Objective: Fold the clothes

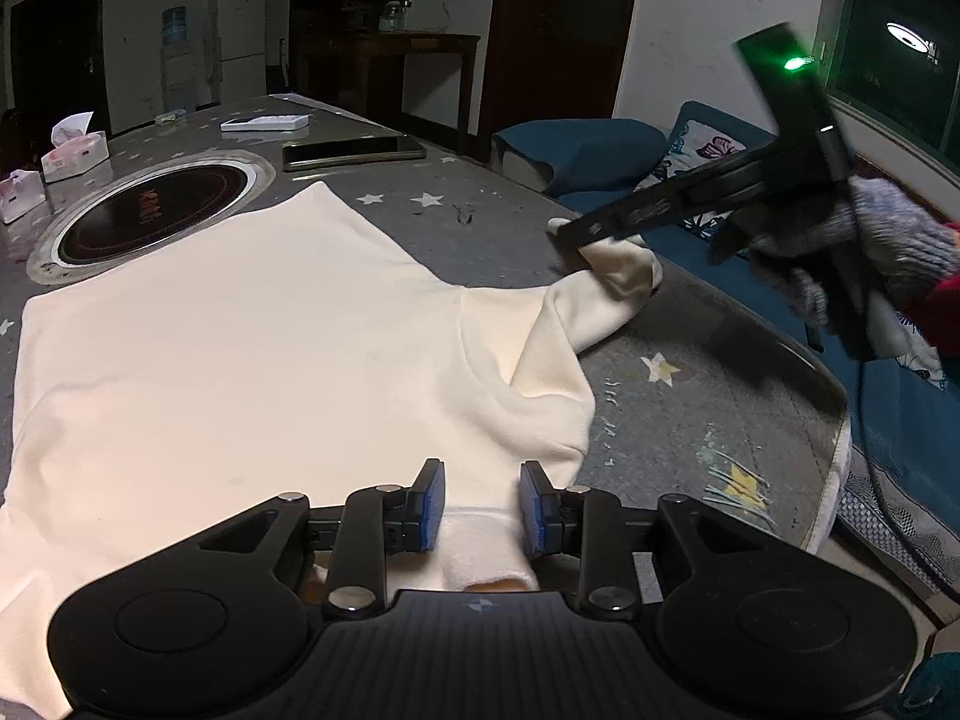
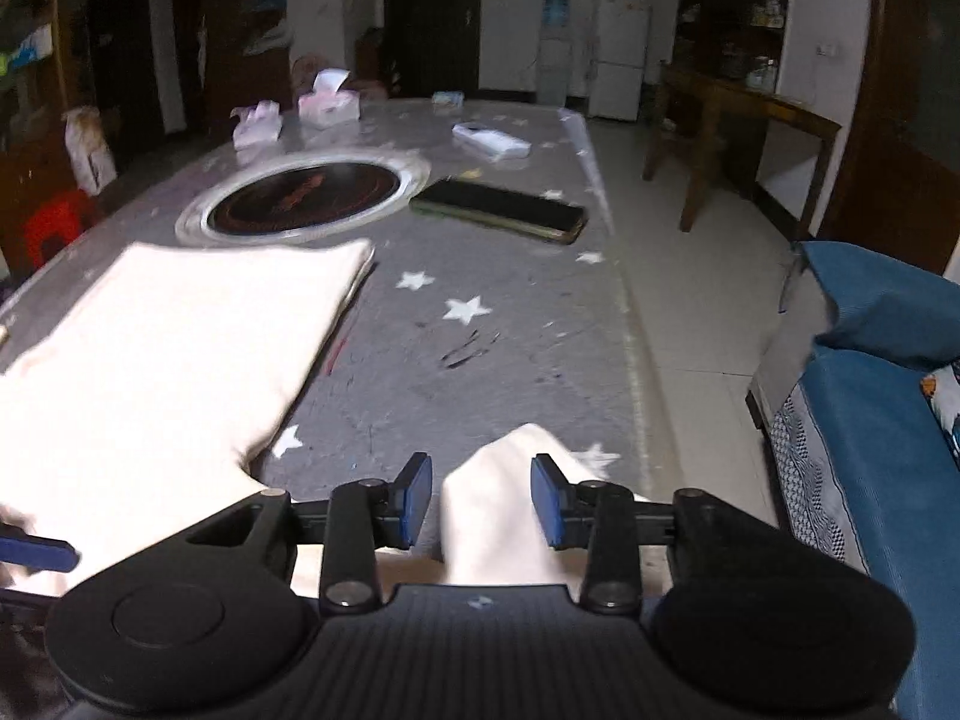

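Observation:
A cream sweatshirt [image 1: 240, 348] lies spread flat on the grey star-print table [image 1: 660, 420]. Its cuffed sleeve end [image 1: 480, 546] sits between the blue pads [image 1: 429, 504] of my left gripper [image 1: 481, 507], whose jaws stand apart. The other sleeve [image 1: 576, 312] runs out to the right, where my right gripper [image 1: 570, 234] hovers at its tip. In the right wrist view, that sleeve tip [image 2: 498, 498] lies between the parted pads of my right gripper [image 2: 483, 501], with a gap beside the left pad. The sweatshirt's body [image 2: 180, 348] lies to the left.
A round inset hotplate [image 1: 150, 216] sits beyond the sweatshirt, with a dark phone [image 1: 354, 150], a white remote [image 1: 264, 123] and tissue packs [image 1: 75, 150] farther back. A blue sofa [image 1: 690, 180] stands along the table's right edge. A gloved hand [image 1: 888, 240] holds the right gripper.

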`<state>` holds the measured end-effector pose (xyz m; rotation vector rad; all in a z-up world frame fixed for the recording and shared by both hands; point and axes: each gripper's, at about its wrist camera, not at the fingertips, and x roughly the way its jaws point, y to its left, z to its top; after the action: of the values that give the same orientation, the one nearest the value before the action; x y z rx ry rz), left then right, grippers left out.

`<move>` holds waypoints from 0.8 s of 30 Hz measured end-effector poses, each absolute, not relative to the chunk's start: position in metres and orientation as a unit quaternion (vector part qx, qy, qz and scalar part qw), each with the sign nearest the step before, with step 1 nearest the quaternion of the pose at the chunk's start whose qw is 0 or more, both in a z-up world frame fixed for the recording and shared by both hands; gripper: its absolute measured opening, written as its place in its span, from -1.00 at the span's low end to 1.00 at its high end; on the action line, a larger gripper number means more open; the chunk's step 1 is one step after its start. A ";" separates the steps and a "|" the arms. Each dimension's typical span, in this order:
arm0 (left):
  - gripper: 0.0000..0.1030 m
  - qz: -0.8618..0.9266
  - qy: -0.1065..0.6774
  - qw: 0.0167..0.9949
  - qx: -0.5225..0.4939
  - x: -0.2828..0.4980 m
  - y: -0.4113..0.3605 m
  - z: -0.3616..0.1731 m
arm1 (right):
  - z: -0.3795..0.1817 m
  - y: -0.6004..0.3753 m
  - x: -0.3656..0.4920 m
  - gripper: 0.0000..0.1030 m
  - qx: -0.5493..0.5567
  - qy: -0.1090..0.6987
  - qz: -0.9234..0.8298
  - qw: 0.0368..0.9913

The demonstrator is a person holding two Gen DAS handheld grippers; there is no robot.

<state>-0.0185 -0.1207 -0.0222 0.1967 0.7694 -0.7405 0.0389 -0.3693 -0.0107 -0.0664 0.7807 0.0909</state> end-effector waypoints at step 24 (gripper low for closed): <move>-0.24 -0.385 0.351 0.847 0.109 -0.017 -0.142 -0.015 | -0.019 -0.440 -0.033 -0.73 0.017 0.365 -0.099 0.926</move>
<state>-0.0174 -0.1418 -0.0151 0.2301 0.7400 -0.8121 -0.0330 -0.4399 -0.0193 0.0350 0.7476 -0.2041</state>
